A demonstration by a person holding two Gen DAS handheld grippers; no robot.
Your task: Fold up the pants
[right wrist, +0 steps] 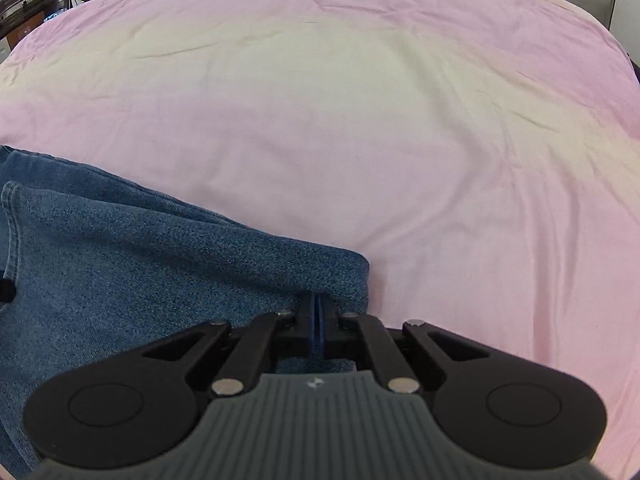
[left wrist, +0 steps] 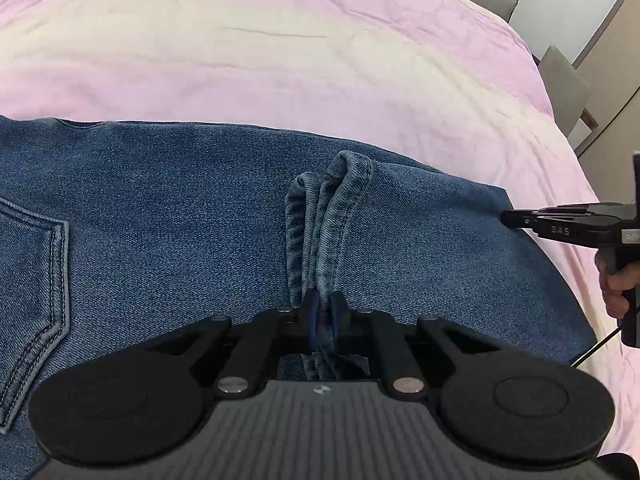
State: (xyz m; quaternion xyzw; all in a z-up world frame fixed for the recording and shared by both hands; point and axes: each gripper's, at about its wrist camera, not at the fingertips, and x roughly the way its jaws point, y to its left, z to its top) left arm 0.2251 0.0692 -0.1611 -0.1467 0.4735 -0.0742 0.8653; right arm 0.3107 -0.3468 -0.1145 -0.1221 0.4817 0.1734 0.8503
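Both black claws grip the blue denim pants on the pink bed sheet.
Left claw pinches bunched hems at 6 o'clock; right claw clamps the corner, probably to carry the fold together.

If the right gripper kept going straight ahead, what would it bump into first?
The right gripper is shut on the jeans, so it would push their folded edge first. Past that lies only the pink bedsheet, though depth is hard to judge.
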